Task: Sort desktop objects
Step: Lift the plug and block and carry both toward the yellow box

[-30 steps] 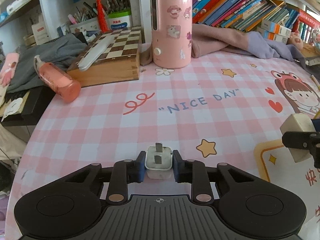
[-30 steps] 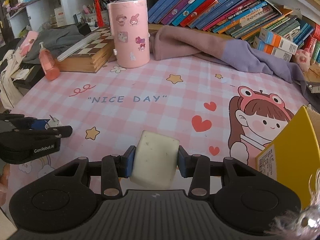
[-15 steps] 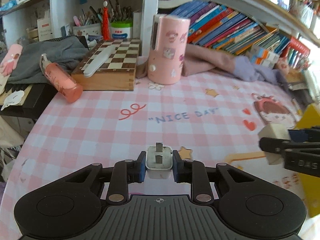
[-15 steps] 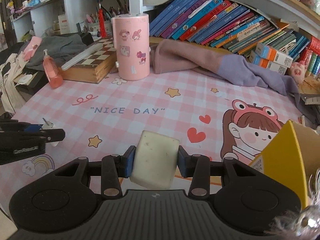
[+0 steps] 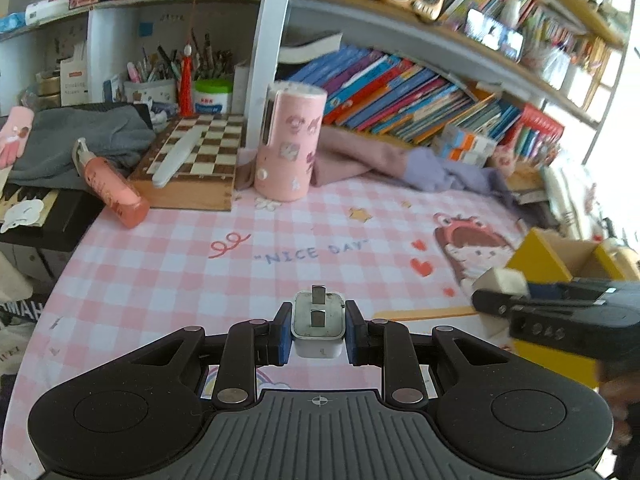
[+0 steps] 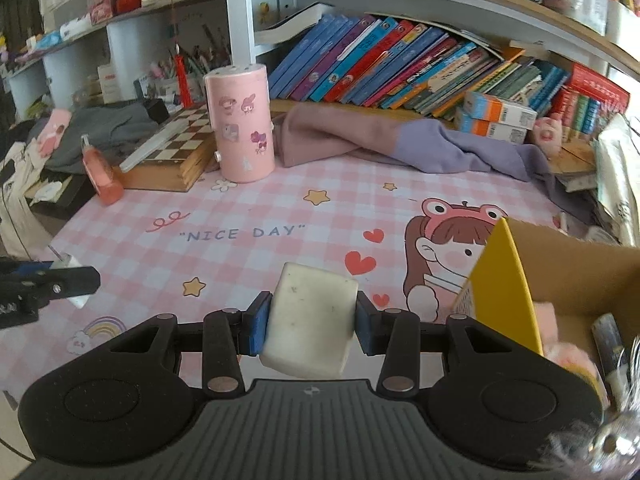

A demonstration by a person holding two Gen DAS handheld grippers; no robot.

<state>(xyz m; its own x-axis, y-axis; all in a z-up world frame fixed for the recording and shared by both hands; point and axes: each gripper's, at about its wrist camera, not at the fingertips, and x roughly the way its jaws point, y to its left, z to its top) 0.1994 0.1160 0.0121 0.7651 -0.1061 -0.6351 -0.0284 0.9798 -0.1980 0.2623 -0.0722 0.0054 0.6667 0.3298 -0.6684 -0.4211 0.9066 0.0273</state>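
Observation:
My left gripper point(image 5: 318, 330) is shut on a white plug adapter point(image 5: 318, 326), prongs pointing away, held above the pink checked desk mat point(image 5: 168, 272). My right gripper point(image 6: 308, 326) is shut on a scuffed white eraser block point(image 6: 310, 320), also lifted off the mat. In the left wrist view the right gripper point(image 5: 520, 300) shows at the right edge with the eraser point(image 5: 502, 280) next to the yellow cardboard box point(image 5: 538, 258). The right wrist view shows that box point(image 6: 504, 280) open at the right with a pink item and a pen inside. The left gripper point(image 6: 60, 276) is at the left edge there.
A pink sticker-covered cylinder point(image 6: 240, 124) stands at the mat's back. A wooden chessboard box point(image 5: 192, 168), a tilted pink pump bottle point(image 5: 110, 188) and grey cloth lie at the back left. Pink and purple clothing point(image 6: 400, 140) lies before a shelf of books point(image 6: 400, 64).
Both grippers have risen with their objects still held. The view now takes in more shelf. The right gripper has come closer to the yellow box, whose inside is now seen.

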